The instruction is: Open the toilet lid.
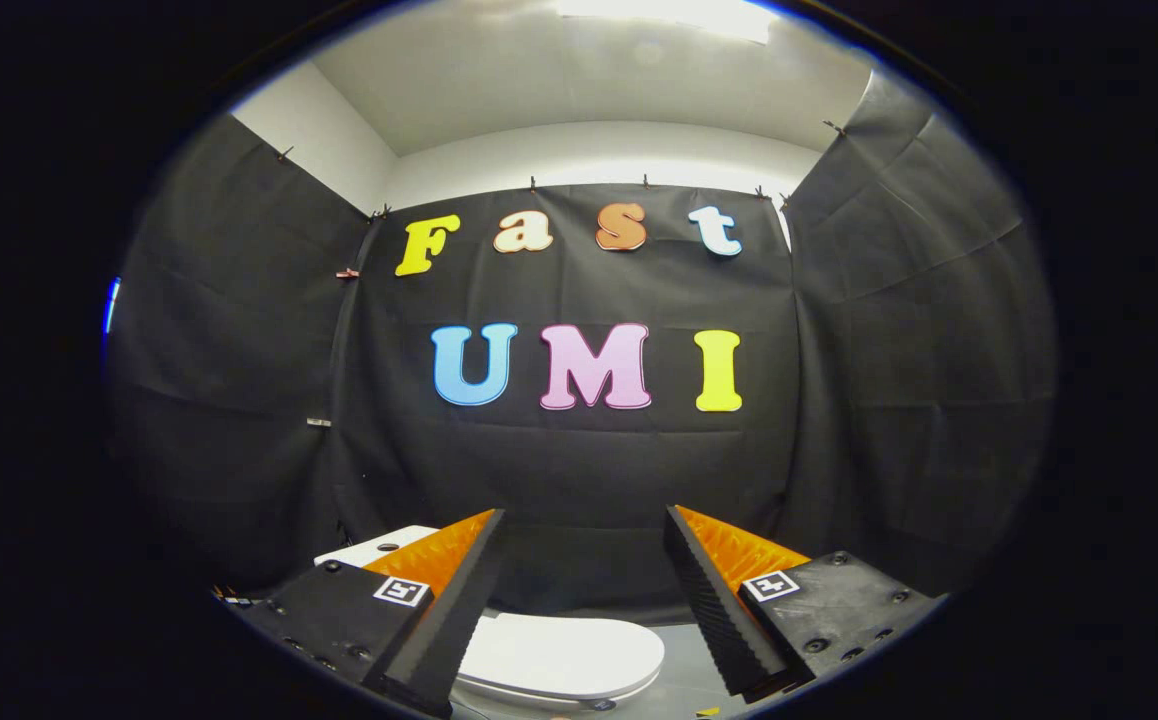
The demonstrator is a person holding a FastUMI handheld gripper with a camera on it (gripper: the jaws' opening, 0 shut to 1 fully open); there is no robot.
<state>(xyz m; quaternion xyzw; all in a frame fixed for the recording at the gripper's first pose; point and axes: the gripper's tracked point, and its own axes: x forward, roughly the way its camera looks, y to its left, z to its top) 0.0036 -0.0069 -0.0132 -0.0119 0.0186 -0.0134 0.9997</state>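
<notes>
A white toilet sits low ahead of me, its lid [564, 655] lying flat and closed over the bowl. Its white cistern [379, 546] peeks out behind my left finger. My gripper [584, 520] hangs above the toilet with its two fingers spread wide apart and nothing between them. The lid shows in the gap between the fingers, below and beyond them. The left finger [459, 585] covers the lid's left part.
Black cloth walls enclose the booth on three sides, with a white wall and ceiling above them. A grey floor [674, 685] shows beside the toilet, to the right of the lid.
</notes>
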